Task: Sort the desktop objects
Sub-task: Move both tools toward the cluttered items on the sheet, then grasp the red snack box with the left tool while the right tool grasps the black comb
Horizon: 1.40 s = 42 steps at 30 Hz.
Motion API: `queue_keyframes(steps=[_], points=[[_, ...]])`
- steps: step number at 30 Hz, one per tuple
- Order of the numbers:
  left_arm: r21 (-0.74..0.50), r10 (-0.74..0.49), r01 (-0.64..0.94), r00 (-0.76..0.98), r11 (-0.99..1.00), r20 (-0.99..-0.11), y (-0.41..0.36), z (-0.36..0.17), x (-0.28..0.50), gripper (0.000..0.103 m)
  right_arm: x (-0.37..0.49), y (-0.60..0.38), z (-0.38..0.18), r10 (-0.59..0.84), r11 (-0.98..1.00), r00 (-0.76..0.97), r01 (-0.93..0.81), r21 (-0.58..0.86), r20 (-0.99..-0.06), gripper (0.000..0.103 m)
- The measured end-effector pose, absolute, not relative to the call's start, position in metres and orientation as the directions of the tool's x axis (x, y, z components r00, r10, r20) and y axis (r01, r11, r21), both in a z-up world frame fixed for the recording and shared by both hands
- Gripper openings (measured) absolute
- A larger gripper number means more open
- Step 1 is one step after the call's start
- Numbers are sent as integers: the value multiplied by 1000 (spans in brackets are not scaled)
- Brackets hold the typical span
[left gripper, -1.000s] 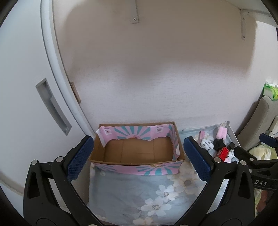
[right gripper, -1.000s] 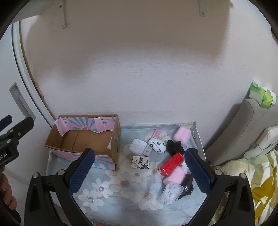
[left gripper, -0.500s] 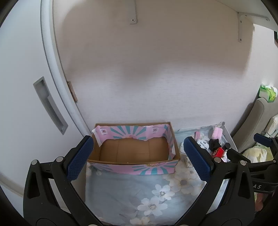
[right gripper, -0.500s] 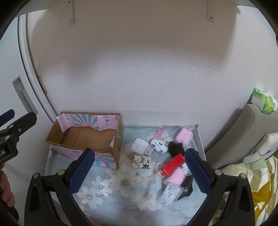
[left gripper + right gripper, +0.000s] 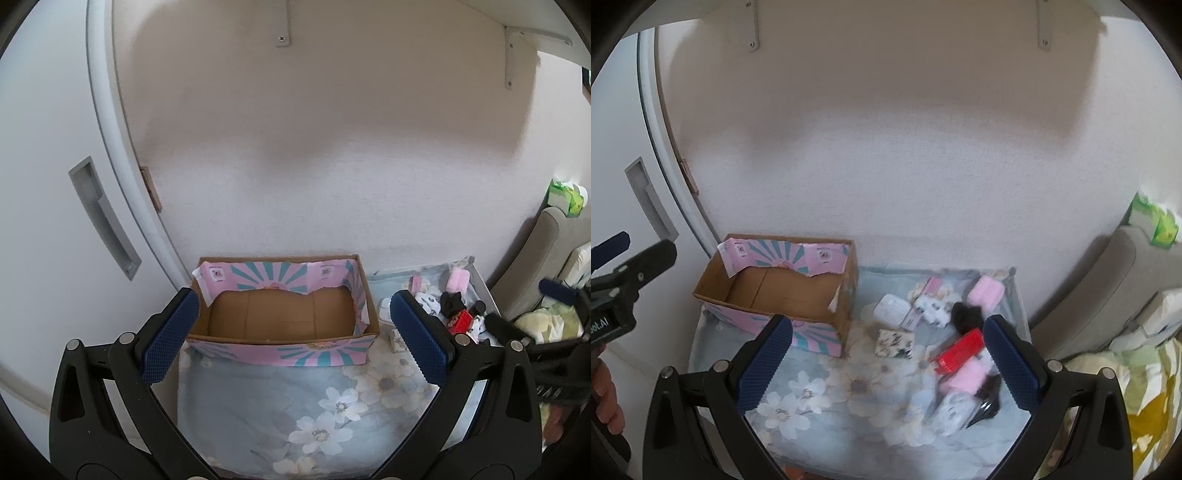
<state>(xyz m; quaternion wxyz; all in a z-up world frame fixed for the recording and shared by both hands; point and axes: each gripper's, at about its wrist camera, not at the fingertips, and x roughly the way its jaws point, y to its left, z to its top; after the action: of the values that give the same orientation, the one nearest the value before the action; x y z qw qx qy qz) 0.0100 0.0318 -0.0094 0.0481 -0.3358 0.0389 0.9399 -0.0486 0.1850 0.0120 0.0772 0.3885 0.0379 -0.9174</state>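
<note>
An empty cardboard box with pink and teal paper stands at the left of a small table under a floral cloth. To its right lie several small items: a red box, a pink case, a white case, a patterned square box, a black piece. My left gripper hangs open above the box's front. High over the cloth my right gripper is open too, nothing between its fingers.
A white wall stands right behind the table. A white door with a recessed handle is at the left. A beige cushion and bedding border the right side. A green tissue pack sits on the cushion.
Both grippers have pulled back and up, so the box, the cloth and the items look smaller and lower. Both stay open.
</note>
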Motion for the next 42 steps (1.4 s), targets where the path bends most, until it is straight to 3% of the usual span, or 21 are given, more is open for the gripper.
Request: queue_keyframes(steps=[7,15,24,29,34,42], points=[[34,139,-210,-751,-977,-645,58,-13,4,103,-45,238,28,-74,-991,-711,129,-26,-699,102],[17,215,-343,-628,-939,-748,130,-79,-5,103,-31,304,-43,-42,-999,-588,9,45,-807,102],[43,284,-504,-552,-862,-784,224,-134,-20,103,-26,348,-112,-42,-998,-496,-27,64,-867,102],[47,326,-589,-510,-806,-796,273,-166,-38,103,-35,361,-150,-95,-993,-446,-14,113,-890,89],[81,298,-641,-461,-764,-836,311,-220,-51,99,-54,367,-191,-142,-989,-393,13,149,-909,70],[53,259,-655,-371,-754,-892,325,-275,-67,89,-68,375,-225,-239,-967,-368,12,253,-898,62]])
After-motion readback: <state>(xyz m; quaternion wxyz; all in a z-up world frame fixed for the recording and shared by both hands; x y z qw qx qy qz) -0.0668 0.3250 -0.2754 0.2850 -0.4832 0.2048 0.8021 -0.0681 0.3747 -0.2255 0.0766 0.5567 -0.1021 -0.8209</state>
